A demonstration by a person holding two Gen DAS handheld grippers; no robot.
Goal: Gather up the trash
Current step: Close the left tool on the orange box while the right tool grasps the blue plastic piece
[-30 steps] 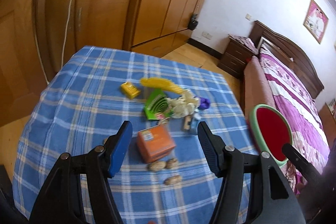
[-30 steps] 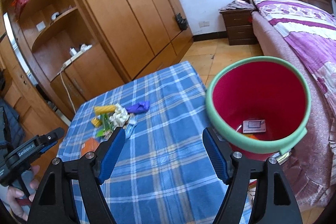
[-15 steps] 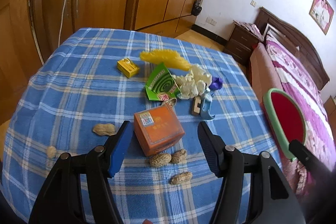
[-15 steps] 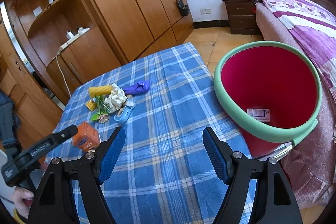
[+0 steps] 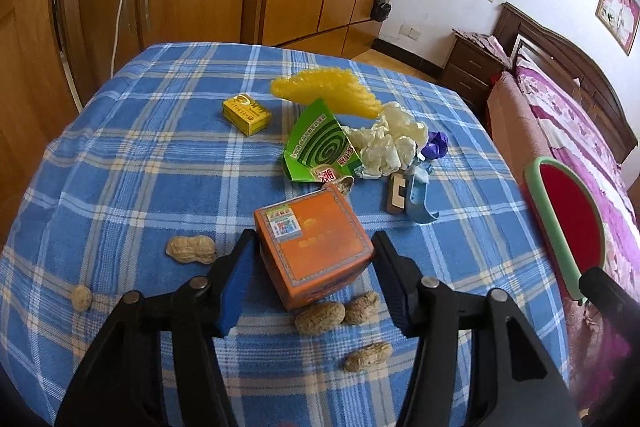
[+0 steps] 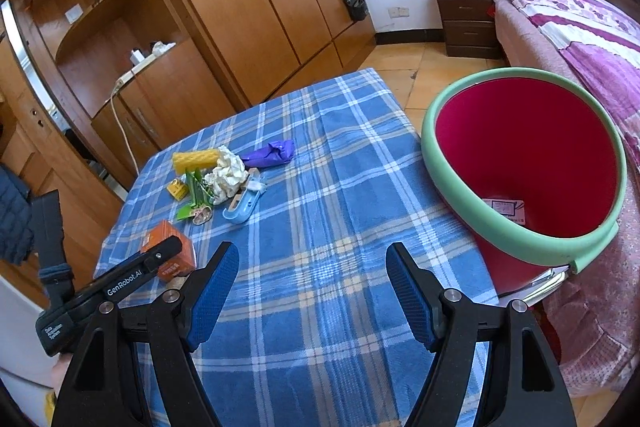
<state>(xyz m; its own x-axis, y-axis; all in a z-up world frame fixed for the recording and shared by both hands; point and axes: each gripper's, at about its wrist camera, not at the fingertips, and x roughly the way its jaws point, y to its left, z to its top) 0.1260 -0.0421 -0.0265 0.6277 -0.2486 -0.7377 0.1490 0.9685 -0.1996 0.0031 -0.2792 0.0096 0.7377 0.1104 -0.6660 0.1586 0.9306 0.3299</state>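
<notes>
An orange carton (image 5: 316, 247) stands on the blue checked tablecloth (image 5: 120, 167). My left gripper (image 5: 313, 237) straddles it, one blue pad on each side, and the jaws are closing; I cannot make out firm contact. From the right wrist view the same carton (image 6: 160, 237) shows behind the left gripper's black body. My right gripper (image 6: 312, 251) hovers open over bare cloth with nothing between its fingers. To its right stands a red bin with a green rim (image 6: 432, 155), a flat packet lying on its bottom.
Past the carton lie a small yellow box (image 5: 246, 113), a yellow ribbed piece (image 5: 324, 93), a green coil wrapper (image 5: 320, 147), crumpled white paper (image 5: 388, 143), a purple wrapper (image 5: 436, 145) and a blue plastic clip (image 5: 418, 199). Several peanuts (image 5: 191, 249) are scattered near my left fingers. A bed stands at the right.
My left gripper has come down and forward until the orange carton sits between its jaws, which have narrowed a little. The right gripper dipped slightly toward the table, still open.
</notes>
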